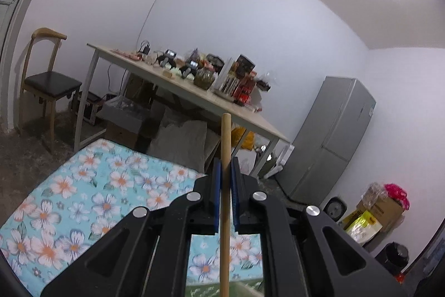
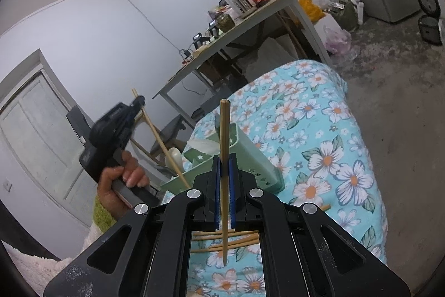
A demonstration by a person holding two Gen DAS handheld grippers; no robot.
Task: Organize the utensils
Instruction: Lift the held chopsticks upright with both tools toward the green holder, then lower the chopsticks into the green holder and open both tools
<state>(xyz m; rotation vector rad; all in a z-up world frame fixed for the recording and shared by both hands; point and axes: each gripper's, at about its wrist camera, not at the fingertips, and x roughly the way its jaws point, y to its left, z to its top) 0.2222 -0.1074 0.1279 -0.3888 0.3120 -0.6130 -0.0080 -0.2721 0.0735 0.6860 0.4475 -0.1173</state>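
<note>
A tabletop (image 2: 319, 135) draped in a turquoise cloth printed with white and orange flowers is seen in both wrist views, its far edge dropping toward a grey concrete floor (image 2: 403, 102). Behind it a long white table (image 1: 194, 99) is crowded with jars, boxes and packets, with a wooden chair (image 1: 47, 82) at one end and a grey refrigerator (image 1: 331, 135) at the other. On the floral cloth, a pale green utensil holder (image 2: 250, 157) with star cut-outs is shown in the right wrist view, and a white spoon (image 2: 174, 156) is seen at its near-left side. The left gripper (image 2: 139, 105), held in a hand (image 2: 122, 180) at the left of that view, is clamped on a chopstick (image 2: 158, 141) that slants down toward the holder; its lower tip is hidden behind the right gripper's body. In its own view, the left gripper (image 1: 225, 169) is seen with blue pads pressed against that wooden stick (image 1: 225, 185), which runs upright through them. The right gripper (image 2: 224, 169) is likewise closed tight on a second chopstick (image 2: 224, 146), held upright, in front of the holder. Several loose chopsticks (image 2: 230, 241) are seen lying on the cloth below the right gripper.
</note>
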